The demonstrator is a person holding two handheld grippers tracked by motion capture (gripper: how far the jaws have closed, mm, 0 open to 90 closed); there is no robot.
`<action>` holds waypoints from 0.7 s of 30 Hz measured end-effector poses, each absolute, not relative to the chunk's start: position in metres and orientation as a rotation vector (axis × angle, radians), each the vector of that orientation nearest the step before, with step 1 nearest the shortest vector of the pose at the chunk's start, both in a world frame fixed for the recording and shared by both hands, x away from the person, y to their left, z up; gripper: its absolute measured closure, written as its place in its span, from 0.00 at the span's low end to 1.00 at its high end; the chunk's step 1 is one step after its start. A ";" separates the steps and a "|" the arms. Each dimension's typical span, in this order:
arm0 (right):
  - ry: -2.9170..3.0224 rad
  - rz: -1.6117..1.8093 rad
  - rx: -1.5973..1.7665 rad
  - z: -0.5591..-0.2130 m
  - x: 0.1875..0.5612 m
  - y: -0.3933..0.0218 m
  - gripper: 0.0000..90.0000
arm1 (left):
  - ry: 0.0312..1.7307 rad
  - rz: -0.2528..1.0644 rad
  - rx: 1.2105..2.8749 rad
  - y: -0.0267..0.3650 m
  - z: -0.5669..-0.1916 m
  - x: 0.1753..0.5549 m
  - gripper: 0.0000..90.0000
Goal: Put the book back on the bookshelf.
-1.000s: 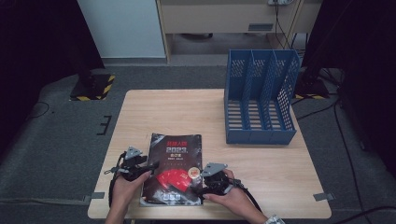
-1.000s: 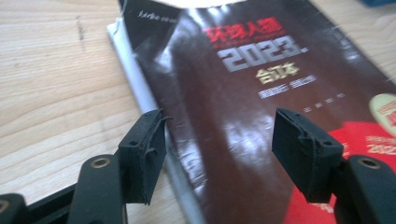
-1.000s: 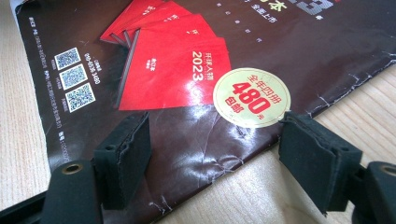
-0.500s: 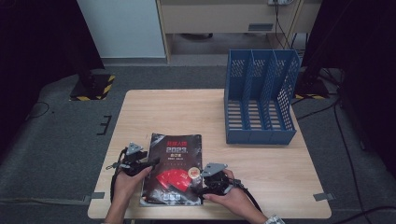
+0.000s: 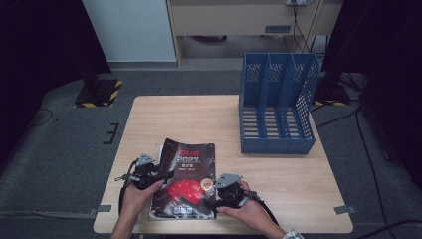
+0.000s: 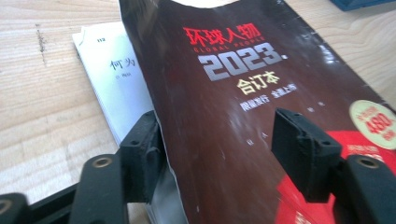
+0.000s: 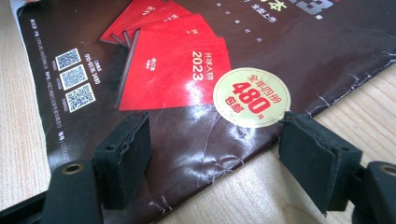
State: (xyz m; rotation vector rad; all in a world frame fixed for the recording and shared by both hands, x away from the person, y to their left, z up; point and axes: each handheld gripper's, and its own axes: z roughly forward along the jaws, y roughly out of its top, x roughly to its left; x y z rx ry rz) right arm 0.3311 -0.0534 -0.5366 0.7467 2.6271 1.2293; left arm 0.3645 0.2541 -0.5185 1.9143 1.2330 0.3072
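Note:
A dark magazine (image 5: 185, 179) with red cards and "2023" on its cover lies at the table's front. My left gripper (image 5: 161, 175) is at its left edge and stands open. In the left gripper view the cover (image 6: 252, 107) is lifted off the white pages (image 6: 119, 88) and rises between the jaws of the left gripper (image 6: 224, 156). My right gripper (image 5: 216, 196) is open at the magazine's lower right edge. In the right gripper view one pad (image 7: 126, 156) is over the creased cover (image 7: 196, 116) and the other pad (image 7: 317, 161) is over bare wood.
A blue three-slot file rack (image 5: 276, 107) stands at the back right of the wooden table (image 5: 189, 119). Dark floor surrounds the table, with cables at the right and a yellow-striped stand foot (image 5: 99, 92) at the back left.
My left gripper has slid a little to the right onto the magazine's left edge, and the cover there has risen. The right gripper has hardly moved.

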 end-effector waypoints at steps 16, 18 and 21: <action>2.626 1.233 0.747 -0.537 0.331 -0.054 0.28 | 1.221 0.191 1.941 0.249 -0.512 0.333 0.48; 2.627 1.233 0.746 -0.537 0.331 -0.054 0.28 | 1.211 0.186 1.937 0.248 -0.511 0.331 0.48; 2.627 1.234 0.746 -0.537 0.331 -0.054 0.28 | 1.192 0.171 1.936 0.245 -0.511 0.333 0.48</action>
